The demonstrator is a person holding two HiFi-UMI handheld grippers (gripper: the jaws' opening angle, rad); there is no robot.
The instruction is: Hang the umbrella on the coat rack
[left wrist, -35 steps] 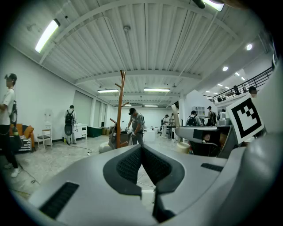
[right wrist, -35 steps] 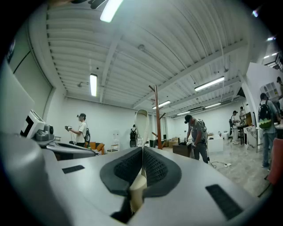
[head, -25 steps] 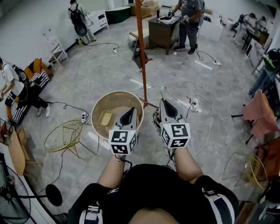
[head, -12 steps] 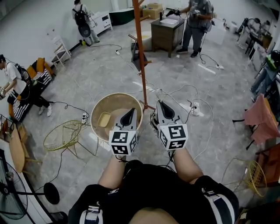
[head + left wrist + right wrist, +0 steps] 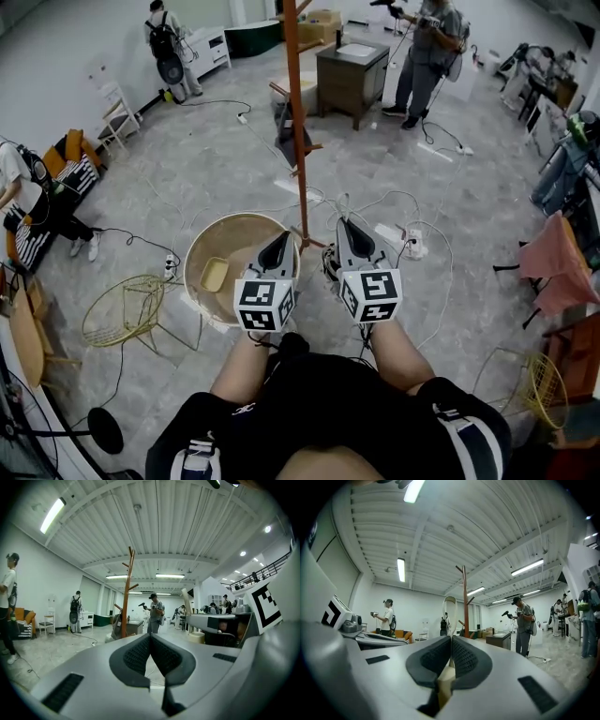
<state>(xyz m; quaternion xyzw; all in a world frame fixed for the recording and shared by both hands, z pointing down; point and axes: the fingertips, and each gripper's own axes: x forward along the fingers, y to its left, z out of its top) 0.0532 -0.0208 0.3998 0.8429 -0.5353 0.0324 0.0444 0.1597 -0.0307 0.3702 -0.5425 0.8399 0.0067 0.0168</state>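
Observation:
The orange-brown coat rack [image 5: 296, 112] stands on the floor straight ahead, its base just beyond my grippers. It also shows in the left gripper view, coat rack [image 5: 126, 592], and in the right gripper view, coat rack [image 5: 465, 599]. My right gripper [image 5: 345, 227] is shut on the umbrella's cream handle, whose curved handle loop [image 5: 450, 598] rises past the right gripper [image 5: 451, 638]. A dark folded part of the umbrella [image 5: 331, 264] hangs beside it. My left gripper [image 5: 279, 238] is shut with nothing between the jaws, as the left gripper [image 5: 150, 635] view confirms.
A round tan basket [image 5: 202, 248] sits on the floor under my left gripper. A yellow wire chair [image 5: 122, 309] stands at the left. Cables and a power strip [image 5: 412, 246] lie right of the rack. A wooden desk [image 5: 352, 70] and people stand further off.
The floor, basket and rack base have drifted down and left in the head view. Both grippers keep the same pose, side by side. The person by the desk has shifted.

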